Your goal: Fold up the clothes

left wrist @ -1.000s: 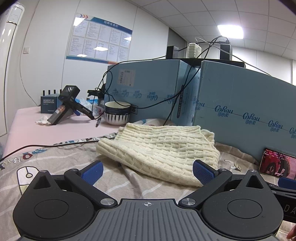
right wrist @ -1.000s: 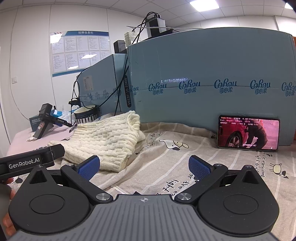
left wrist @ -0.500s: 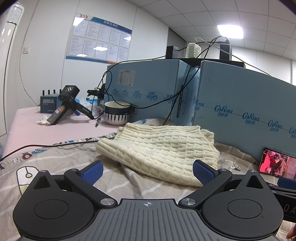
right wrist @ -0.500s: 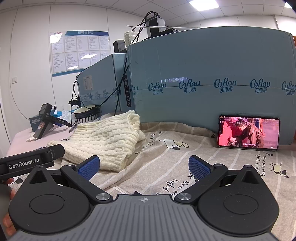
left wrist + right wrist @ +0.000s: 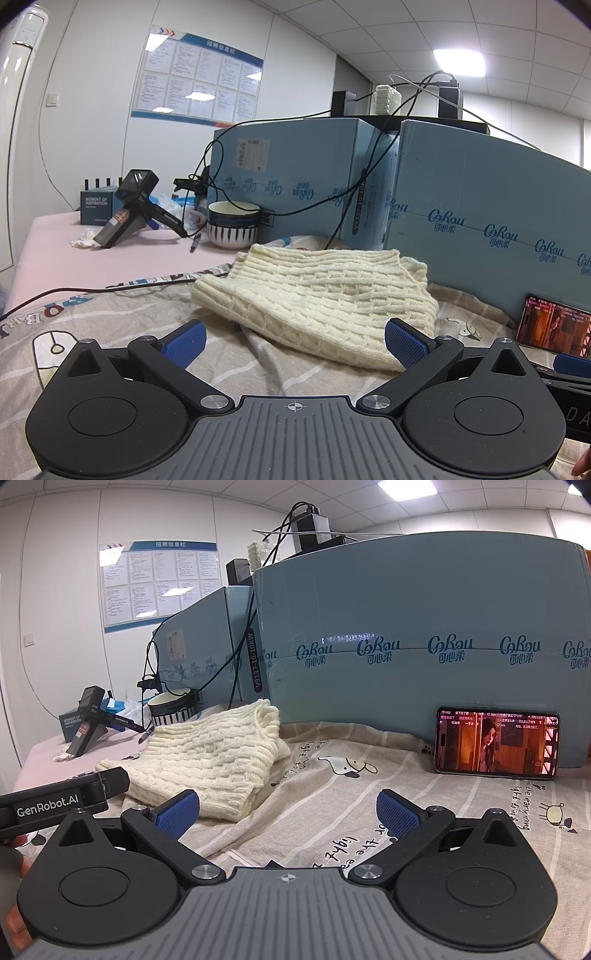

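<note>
A cream cable-knit sweater (image 5: pixel 317 295) lies folded in a thick bundle on a beige cartoon-print sheet (image 5: pixel 110 325). It also shows in the right wrist view (image 5: pixel 210 760), left of centre. My left gripper (image 5: pixel 295 341) is open and empty, just short of the sweater's near edge. My right gripper (image 5: pixel 288 814) is open and empty over the sheet (image 5: pixel 351 812), with the sweater's near corner by its left fingertip. The left gripper's body (image 5: pixel 55 805) shows at the left of the right wrist view.
Blue cardboard boxes (image 5: pixel 406 646) wall off the back. A phone (image 5: pixel 496 742) playing video leans against them. A striped bowl (image 5: pixel 232 225), a black handheld device (image 5: pixel 129 210), a pen, tissue and cables sit on the pink table (image 5: pixel 74 266) at left.
Neither gripper nor the sweater has moved. Only the video on the phone screen has changed.
</note>
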A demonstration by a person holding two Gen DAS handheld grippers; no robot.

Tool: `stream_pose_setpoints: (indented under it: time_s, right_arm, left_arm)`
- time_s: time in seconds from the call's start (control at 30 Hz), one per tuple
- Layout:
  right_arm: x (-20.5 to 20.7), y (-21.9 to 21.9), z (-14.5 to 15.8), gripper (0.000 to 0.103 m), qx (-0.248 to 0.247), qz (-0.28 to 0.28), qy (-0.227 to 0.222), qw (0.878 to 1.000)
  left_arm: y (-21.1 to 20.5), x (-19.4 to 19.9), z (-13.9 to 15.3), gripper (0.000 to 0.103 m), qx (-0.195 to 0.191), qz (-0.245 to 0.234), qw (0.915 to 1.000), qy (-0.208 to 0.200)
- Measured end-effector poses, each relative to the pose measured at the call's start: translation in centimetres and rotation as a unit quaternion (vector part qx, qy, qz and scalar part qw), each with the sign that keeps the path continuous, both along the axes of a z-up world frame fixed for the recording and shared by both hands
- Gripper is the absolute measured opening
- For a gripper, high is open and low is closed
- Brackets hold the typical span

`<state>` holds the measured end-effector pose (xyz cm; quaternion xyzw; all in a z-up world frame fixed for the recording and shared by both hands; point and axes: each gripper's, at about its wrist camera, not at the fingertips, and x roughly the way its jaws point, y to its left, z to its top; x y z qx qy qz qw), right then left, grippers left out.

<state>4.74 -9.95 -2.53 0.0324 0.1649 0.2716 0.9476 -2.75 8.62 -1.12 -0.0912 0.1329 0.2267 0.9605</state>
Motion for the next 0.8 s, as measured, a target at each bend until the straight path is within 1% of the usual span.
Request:
stream_pose_setpoints:
  time_s: [0.8]
  right_arm:
    - [0.05, -0.02, -0.06, 0.103, 0.002, 0.0, 0.002, 1.0]
  left_arm:
    - [-0.02, 0.08, -0.11, 0.103, 0.0, 0.0, 1.0, 0.002]
